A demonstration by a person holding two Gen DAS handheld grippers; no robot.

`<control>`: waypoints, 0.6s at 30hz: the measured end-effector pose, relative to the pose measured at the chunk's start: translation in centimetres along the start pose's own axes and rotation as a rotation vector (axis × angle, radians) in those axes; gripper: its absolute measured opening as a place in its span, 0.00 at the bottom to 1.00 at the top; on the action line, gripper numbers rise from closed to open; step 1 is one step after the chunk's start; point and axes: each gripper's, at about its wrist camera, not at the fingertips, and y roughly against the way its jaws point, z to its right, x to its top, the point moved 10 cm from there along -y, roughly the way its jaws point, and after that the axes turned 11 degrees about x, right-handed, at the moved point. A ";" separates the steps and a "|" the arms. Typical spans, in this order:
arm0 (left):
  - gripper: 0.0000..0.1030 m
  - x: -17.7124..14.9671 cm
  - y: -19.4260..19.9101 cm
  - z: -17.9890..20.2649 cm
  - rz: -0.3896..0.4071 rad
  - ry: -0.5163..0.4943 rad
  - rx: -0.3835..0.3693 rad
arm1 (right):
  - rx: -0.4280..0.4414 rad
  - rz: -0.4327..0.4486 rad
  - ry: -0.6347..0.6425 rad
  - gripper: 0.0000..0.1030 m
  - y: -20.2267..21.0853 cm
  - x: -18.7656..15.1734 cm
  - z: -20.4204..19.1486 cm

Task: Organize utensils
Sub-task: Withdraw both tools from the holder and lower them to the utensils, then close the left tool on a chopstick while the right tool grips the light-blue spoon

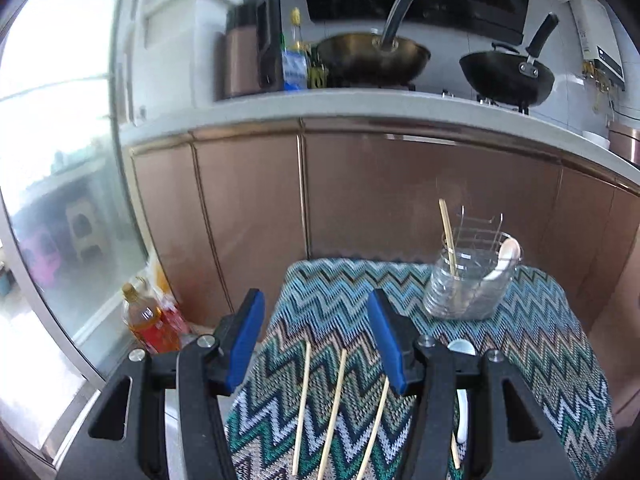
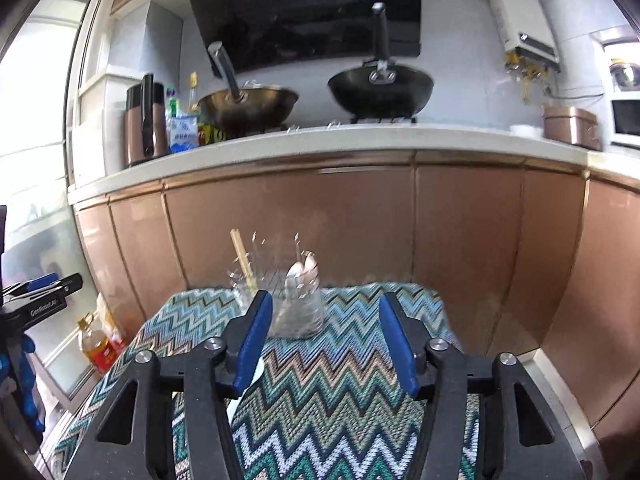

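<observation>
A clear utensil holder (image 1: 470, 280) stands at the far end of the zigzag-cloth table (image 1: 332, 300), with one chopstick (image 1: 447, 236) and a white spoon (image 1: 506, 258) in it. It also shows in the right wrist view (image 2: 294, 304). Three loose chopsticks (image 1: 334, 408) lie on the cloth between my left gripper's fingers. A white spoon (image 1: 462, 412) lies partly hidden under the left gripper's right finger. My left gripper (image 1: 316, 332) is open and empty above the chopsticks. My right gripper (image 2: 326, 336) is open and empty, short of the holder.
Copper cabinet fronts (image 2: 360, 220) rise just behind the table. Two woks (image 2: 380, 84) sit on the counter above. Oil bottles (image 1: 148, 320) stand on the floor at the left by a glass door (image 1: 60, 160). The left gripper shows at the left edge of the right wrist view (image 2: 36, 296).
</observation>
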 end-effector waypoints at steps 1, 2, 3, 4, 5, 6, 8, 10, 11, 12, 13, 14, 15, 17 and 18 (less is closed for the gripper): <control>0.50 -0.2 -0.6 -0.1 -0.026 0.003 -0.015 | 0.006 -0.011 -0.004 0.51 -0.4 -0.2 0.0; 0.50 -0.5 -1.3 -0.2 -0.051 0.004 -0.029 | 0.022 -0.036 -0.012 0.50 -1.1 -0.7 0.0; 0.50 -0.8 -2.1 -0.3 -0.080 0.005 -0.047 | 0.035 -0.052 -0.018 0.49 -1.6 -1.0 0.0; 0.50 -1.2 -2.9 -0.5 -0.115 0.005 -0.065 | 0.054 -0.076 -0.030 0.49 -2.4 -1.5 0.0; 0.50 -1.7 -3.7 -0.5 -0.146 0.004 -0.077 | 0.067 -0.091 -0.037 0.49 -2.9 -1.8 0.1; 0.50 -2.2 -4.6 -0.5 -0.185 0.003 -0.096 | 0.095 -0.125 -0.054 0.48 -3.9 -2.4 0.1; 0.49 -3.5 -6.4 -0.3 -0.276 0.010 -0.151 | 0.144 -0.174 -0.082 0.46 -5.6 -3.5 -0.1; 0.49 -4.7 -7.6 0.2 -0.348 0.015 -0.197 | 0.195 -0.230 -0.109 0.45 -7.3 -4.6 -0.5; 0.49 -5.2 -8.0 0.6 -0.374 0.013 -0.218 | 0.216 -0.254 -0.117 0.44 -8.2 -5.1 -0.8; 0.49 -5.7 -8.5 1.3 -0.408 0.008 -0.254 | 0.235 -0.277 -0.122 0.44 -9.0 -5.7 -0.9; 0.49 -6.0 -8.8 1.8 -0.430 0.005 -0.282 | 0.252 -0.297 -0.126 0.43 -9.9 -6.1 -1.2; 0.49 -6.4 -9.0 2.5 -0.454 -0.001 -0.314 | 0.270 -0.316 -0.128 0.42 -10.7 -6.5 -1.5; 0.47 -6.8 -9.3 3.3 -0.478 -0.012 -0.342 | 0.287 -0.330 -0.130 0.42 -11.4 -6.8 -1.7; 0.39 -7.7 -10.1 5.1 -0.518 -0.062 -0.367 | 0.330 -0.371 -0.130 0.39 -13.2 -7.5 -2.3; 0.35 -8.3 -10.6 6.1 -0.539 -0.102 -0.375 | 0.344 -0.388 -0.127 0.39 -13.8 -7.7 -2.5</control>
